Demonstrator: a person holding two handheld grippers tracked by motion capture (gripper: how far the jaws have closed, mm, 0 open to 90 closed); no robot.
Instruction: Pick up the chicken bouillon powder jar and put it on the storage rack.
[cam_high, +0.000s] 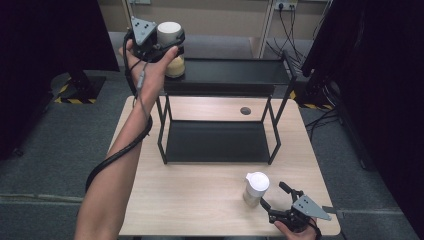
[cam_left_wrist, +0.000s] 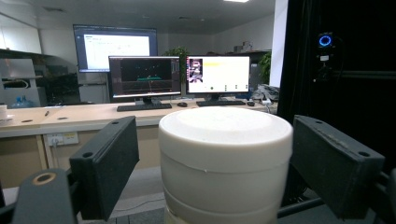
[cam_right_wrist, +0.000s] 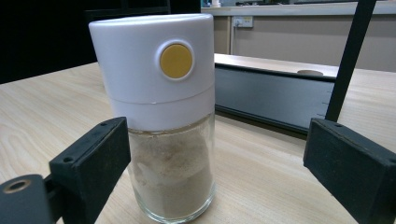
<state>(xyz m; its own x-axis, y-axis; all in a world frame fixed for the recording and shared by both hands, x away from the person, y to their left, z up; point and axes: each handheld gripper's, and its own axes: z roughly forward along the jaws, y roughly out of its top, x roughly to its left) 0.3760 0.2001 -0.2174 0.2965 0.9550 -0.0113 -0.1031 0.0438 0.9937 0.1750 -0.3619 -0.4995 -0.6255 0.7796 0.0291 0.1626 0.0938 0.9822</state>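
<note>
Left gripper (cam_high: 172, 45) stood open, its jar (cam_left_wrist: 225, 163) loose between the jaws on the shelf (cam_high: 235, 72). Right gripper (cam_high: 274, 196) open, the glass shaker (cam_right_wrist: 168, 140) between its jaws ungripped; smooth, breakable, probably best clamped below the cap

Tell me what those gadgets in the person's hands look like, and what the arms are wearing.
Each hand holds a black handheld gripper: the left gripper and the right gripper. Both have two blocky black jaws with small screw holes and a grey three-cornered plate on top. A thick black cable trails from the left one along the forearm. The forearm is bare, with no sleeve in sight.
</note>
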